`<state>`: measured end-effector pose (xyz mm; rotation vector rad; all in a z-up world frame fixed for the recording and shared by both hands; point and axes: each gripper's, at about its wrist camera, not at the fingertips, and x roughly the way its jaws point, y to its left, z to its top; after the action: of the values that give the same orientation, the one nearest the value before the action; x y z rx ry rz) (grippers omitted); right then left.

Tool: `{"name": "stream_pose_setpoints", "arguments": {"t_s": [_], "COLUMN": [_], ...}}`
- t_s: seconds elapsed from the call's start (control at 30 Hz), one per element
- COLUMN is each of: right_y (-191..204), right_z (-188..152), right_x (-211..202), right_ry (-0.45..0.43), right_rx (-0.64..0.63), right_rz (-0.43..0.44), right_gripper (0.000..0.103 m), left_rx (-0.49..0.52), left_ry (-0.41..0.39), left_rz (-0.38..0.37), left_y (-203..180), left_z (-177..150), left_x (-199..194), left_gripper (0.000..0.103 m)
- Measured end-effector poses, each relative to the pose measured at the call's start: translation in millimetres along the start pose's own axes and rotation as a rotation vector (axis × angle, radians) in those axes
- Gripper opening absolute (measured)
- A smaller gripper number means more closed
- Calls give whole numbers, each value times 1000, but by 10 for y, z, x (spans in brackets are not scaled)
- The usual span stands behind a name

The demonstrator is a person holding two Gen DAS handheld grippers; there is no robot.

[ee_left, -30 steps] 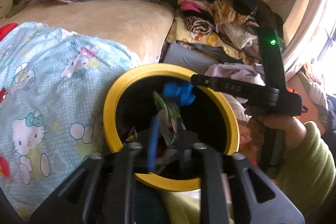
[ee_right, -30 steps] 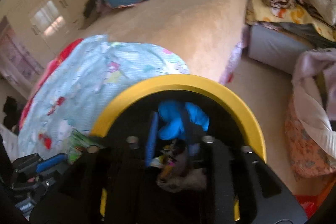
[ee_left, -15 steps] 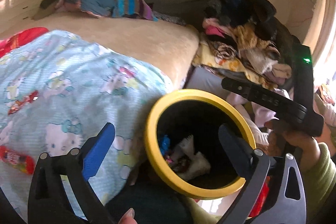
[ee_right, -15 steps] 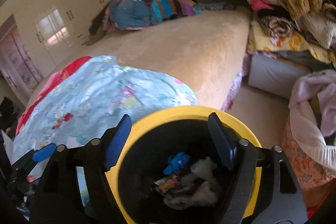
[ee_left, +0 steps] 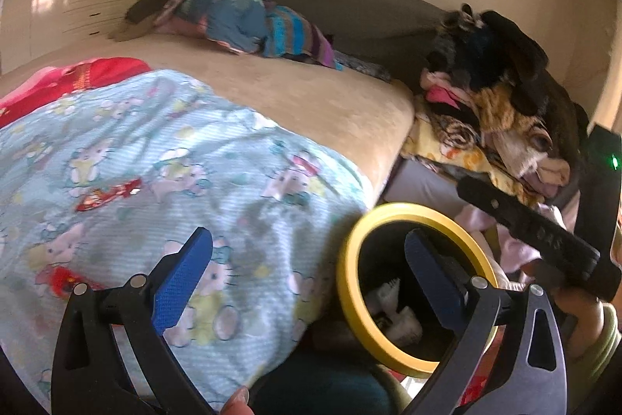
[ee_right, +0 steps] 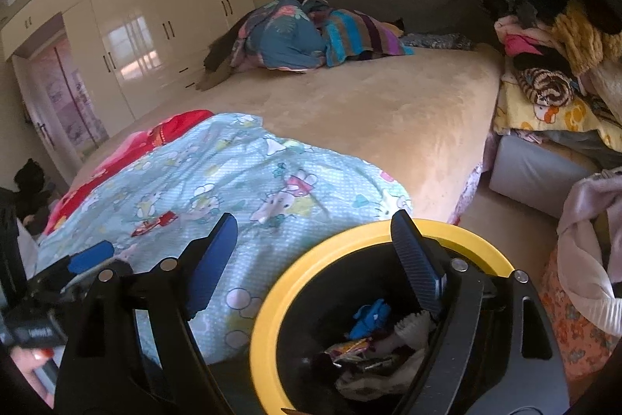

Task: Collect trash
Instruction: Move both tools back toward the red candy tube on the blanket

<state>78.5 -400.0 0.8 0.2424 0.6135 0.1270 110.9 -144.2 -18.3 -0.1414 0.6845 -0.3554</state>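
A black bin with a yellow rim (ee_left: 344, 282) (ee_right: 268, 310) stands on the floor at the bed's corner. Inside lie a blue scrap (ee_right: 369, 317), shiny wrappers (ee_right: 350, 351) and crumpled white paper (ee_left: 392, 314). My left gripper (ee_left: 307, 244) is open wide and empty, its right finger over the bin and its left finger over the blanket. My right gripper (ee_right: 315, 224) hangs above the bin's left rim; its jaws are opening with nothing between them. Red wrappers (ee_left: 109, 195) (ee_left: 62, 281) (ee_right: 155, 222) lie on the cartoon-cat blanket (ee_left: 233, 181).
The blanket covers part of a beige bed (ee_right: 369, 111) with bundled bedding (ee_right: 311, 37) at its head. A tall heap of clothes (ee_left: 497, 104) rises right of the bin. White wardrobes (ee_right: 155, 26) line the far left wall. A green sleeve (ee_left: 606, 329) shows at the right.
Both grippers went from nearly shut over the bin to open; the scraps they held now lie inside it. Both have risen and drawn back, and the bed fills more of each view.
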Motion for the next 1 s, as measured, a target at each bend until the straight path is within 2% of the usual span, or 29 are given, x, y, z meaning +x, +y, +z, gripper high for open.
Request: {"name": "stream_pose_setpoints", "arguments": {"t_s": [0.3, 0.63, 1.0], "right_y": [353, 1000, 1510], "right_z": [5, 46, 46], "right_x": [71, 263, 509], "right_ry": [2, 16, 54], "right_rx": [-29, -135, -186], "right_rz": [76, 186, 258], "right_gripper": [73, 73, 73], "left_rx": [-83, -203, -286], "left_ry": [-23, -45, -9], "left_rz": [101, 180, 242], "left_y": [452, 1009, 1505], "left_z": [55, 108, -17], "left_x": [-240, -451, -542], "left_gripper": [96, 96, 96]}}
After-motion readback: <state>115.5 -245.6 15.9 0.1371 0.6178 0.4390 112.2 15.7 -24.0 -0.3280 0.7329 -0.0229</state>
